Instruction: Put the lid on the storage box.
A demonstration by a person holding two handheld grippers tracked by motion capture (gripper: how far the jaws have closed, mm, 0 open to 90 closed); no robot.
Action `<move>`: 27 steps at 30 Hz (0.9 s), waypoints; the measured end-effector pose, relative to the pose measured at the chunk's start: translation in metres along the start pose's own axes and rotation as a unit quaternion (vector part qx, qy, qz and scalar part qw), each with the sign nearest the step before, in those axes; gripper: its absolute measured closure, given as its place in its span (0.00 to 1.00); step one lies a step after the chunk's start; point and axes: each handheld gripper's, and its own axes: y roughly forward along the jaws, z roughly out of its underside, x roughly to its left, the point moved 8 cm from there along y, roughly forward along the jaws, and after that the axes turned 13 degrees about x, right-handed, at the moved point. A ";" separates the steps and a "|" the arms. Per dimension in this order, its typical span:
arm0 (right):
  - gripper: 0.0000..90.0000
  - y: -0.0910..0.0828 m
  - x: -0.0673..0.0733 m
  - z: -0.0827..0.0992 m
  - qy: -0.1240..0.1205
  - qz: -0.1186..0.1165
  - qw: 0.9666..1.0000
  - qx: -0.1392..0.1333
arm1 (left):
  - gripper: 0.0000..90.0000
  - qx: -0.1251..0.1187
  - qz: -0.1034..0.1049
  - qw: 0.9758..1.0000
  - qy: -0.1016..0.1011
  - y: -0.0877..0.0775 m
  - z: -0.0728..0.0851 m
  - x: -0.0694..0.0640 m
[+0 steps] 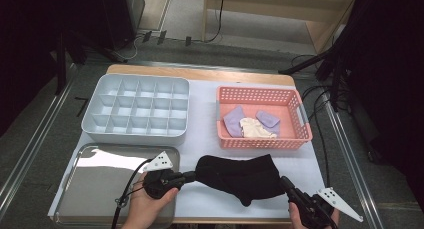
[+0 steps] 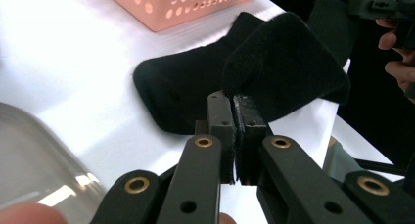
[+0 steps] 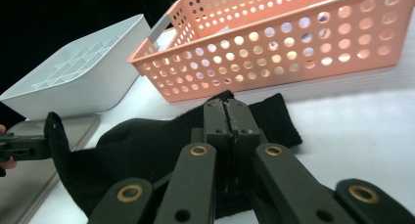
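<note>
Nearest, at the bench's front edge, the left gripper (image 1: pixel 186 177) has its fingers (image 2: pixel 219 117) clenched on the raised left end of the black sock (image 1: pixel 239 178); the right gripper (image 1: pixel 289 185) pinches the sock's other end – fingers (image 3: pixel 215 117) pressed together on the cloth; folding looks under way, probably end over end; next the lifted end wants carrying across, before the white divided tray (image 1: pixel 136 109) or pink basket (image 1: pixel 300 120).

Divided tray (image 1: pixel 136 108) left of basket (image 1: pixel 262 118); sock (image 1: pixel 239 176) in front.
</note>
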 end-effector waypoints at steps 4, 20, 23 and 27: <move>0.98 0.002 -0.007 0.003 0.013 0.008 1.000 0.010 | 0.99 0.000 -0.012 1.000 -0.010 0.002 0.002 0.005; 0.96 0.029 0.011 0.019 -0.037 0.026 0.998 0.044 | 0.76 -0.012 -0.037 0.997 -0.070 0.004 0.002 0.015; 0.96 0.041 0.027 0.026 -0.071 0.034 0.995 0.062 | 0.67 -0.009 -0.035 0.997 -0.073 0.005 0.002 0.011; 0.85 0.038 0.012 0.026 -0.051 0.058 0.996 0.053 | 0.58 0.003 -0.047 0.995 -0.082 0.009 0.009 0.012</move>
